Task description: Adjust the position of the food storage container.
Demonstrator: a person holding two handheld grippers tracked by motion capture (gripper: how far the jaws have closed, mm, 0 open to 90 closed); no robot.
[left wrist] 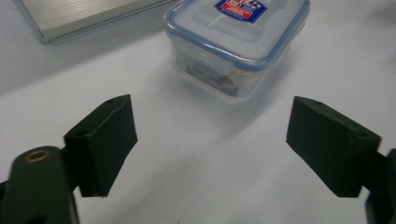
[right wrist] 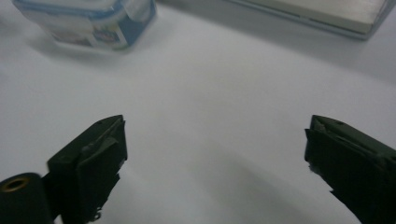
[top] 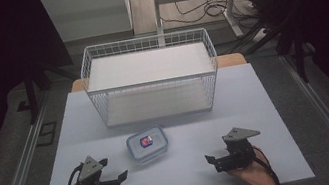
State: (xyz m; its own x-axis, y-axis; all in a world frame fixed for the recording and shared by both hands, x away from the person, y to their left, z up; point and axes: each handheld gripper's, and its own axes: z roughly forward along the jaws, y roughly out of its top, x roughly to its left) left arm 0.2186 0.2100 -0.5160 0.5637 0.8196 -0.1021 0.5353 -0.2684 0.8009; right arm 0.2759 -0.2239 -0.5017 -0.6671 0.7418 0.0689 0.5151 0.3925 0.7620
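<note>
Nearest the person, two hand-held black two-jaw grippers are resting low over the pale grey table (top: pixel 266 106), one in each hand. The left gripper (top: pixel 115 175) is sitting with its jaws spread wide and nothing between them; the right gripper (top: pixel 213 159) is likewise gaping empty, its jaws well apart over bare tabletop.

Ahead of both, one small clear plastic food box with a blue-rimmed snap lid and a red-and-blue label (top: pixel 147 144) is lying on the table. It is sitting just ahead of the left gripper and slightly toward the table's middle, close in the left gripper view (left wrist: pixel 238 44); from the right gripper it is lying farther off, ahead and across to that gripper's left (right wrist: pixel 88 21). So the left hand is probably the nearer one for a reach. The box's long axis is running roughly left to right across the table, a little skewed.

Beyond the box, one white wire basket with a flat pale bottom panel (top: pixel 150 77) is standing, empty, well ahead of both grippers.
</note>
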